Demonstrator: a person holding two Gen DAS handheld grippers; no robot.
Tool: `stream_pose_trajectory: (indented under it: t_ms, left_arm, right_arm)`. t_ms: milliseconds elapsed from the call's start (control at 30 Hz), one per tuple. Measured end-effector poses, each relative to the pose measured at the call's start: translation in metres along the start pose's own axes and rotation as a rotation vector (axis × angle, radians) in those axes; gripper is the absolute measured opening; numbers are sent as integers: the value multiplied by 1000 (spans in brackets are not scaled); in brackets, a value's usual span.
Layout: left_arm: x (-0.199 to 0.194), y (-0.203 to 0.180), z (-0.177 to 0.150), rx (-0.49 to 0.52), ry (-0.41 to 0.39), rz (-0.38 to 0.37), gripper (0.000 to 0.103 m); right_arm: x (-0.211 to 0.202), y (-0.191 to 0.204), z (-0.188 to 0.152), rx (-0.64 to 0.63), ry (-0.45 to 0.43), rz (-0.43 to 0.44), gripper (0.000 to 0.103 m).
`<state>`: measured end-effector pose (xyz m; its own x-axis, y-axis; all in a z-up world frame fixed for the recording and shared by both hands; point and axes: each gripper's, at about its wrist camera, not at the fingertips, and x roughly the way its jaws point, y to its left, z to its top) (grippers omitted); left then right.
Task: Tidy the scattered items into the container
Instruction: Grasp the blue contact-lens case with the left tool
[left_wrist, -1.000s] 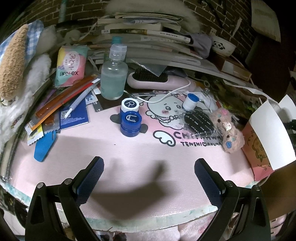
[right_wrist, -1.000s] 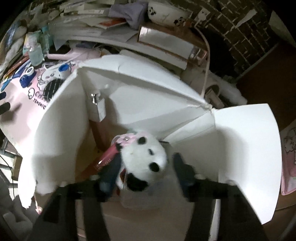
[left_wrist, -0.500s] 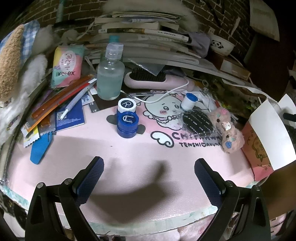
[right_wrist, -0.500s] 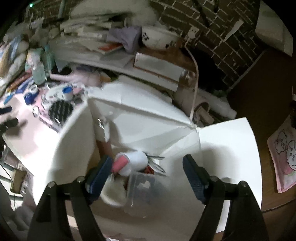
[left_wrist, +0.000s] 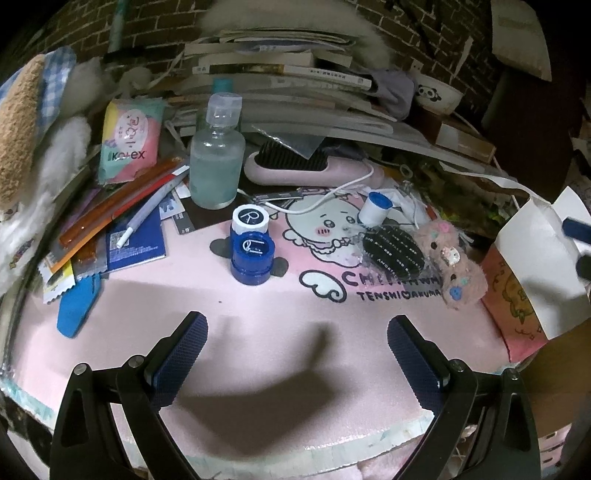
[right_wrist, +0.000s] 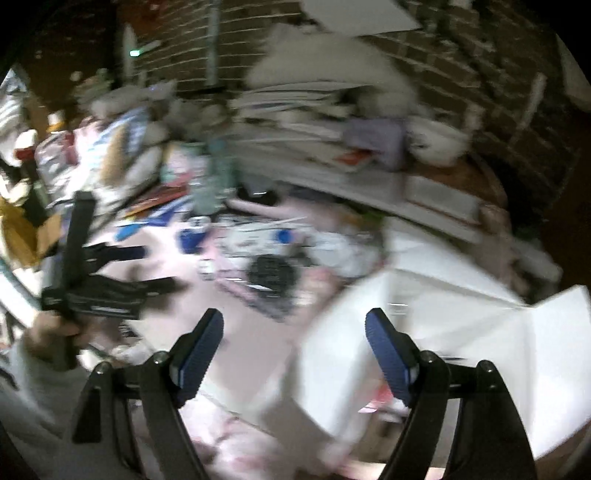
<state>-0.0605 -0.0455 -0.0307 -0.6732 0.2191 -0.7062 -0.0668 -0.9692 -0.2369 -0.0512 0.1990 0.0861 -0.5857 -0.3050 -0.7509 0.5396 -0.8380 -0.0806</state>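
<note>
Scattered items cover a pink cartoon-printed surface (left_wrist: 295, 314), and the container, a white paper bag (left_wrist: 535, 258) with its flaps open, stands at the surface's right edge. Nearest the left gripper (left_wrist: 295, 343) are two round blue pots (left_wrist: 252, 245) touching one another, one with a white lid marked R. Behind them stands a clear bottle (left_wrist: 217, 162) of pale liquid, and beside that lies a pink hairbrush (left_wrist: 306, 168) with a white cable across it. Toward the bag lie a white tube with a blue cap (left_wrist: 375, 208), a black oval compact (left_wrist: 393, 251) and a fuzzy pink pouch (left_wrist: 456, 266). On the left lie a tissue pack (left_wrist: 127, 142), orange and red strips, a pen and a blue booklet (left_wrist: 135, 240).

The left gripper hovers low over bare pink surface, fingers spread wide and holding nothing. The right gripper (right_wrist: 293, 343), also spread and empty, hangs between the surface and the bag; its view is badly blurred, so detail there cannot be told. The person's hand (right_wrist: 48, 332) holding the left gripper shows at that view's left edge.

The step in hand looks like choosing the next item. The blue pots sit dead ahead: advance squarely, straddle one pot only, and close low on its body so the neighbour is not knocked.

Behind the surface, stacked books and papers (left_wrist: 288, 70) lean against a dark brick wall (left_wrist: 424, 33), beside a panda-printed bowl (left_wrist: 437, 96). The room is dim.
</note>
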Motion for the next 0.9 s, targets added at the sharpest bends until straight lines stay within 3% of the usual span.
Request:
stream_pose_trajectory:
  t_ms: [133,267,400,567,633,667,900]
  left_arm:
    - [4,6,4,-7,-13,1,96]
    - [14,18,11,-33,-1,4,70]
    - [27,28,21,-44,13,19,68]
    - [39,33,34,-61,20,20,66]
    - [42,31,38,-57,28,26,56]
    - [45,30,41,-53,35,27,47]
    - [52,22,46,-14,45,55,29]
  right_arm:
    - [24,32,-5,-33,24,85,82]
    - [42,50,-14,-19,40,174,82]
    - [53,61,-25,-2,60,234,82]
    - [68,74,-41,15,100,289,82]
    - [72,76,-44,21,114,301,82]
    - [73,76,-46,26,119,307,82]
    - [81,71,-52,73,108,303,82]
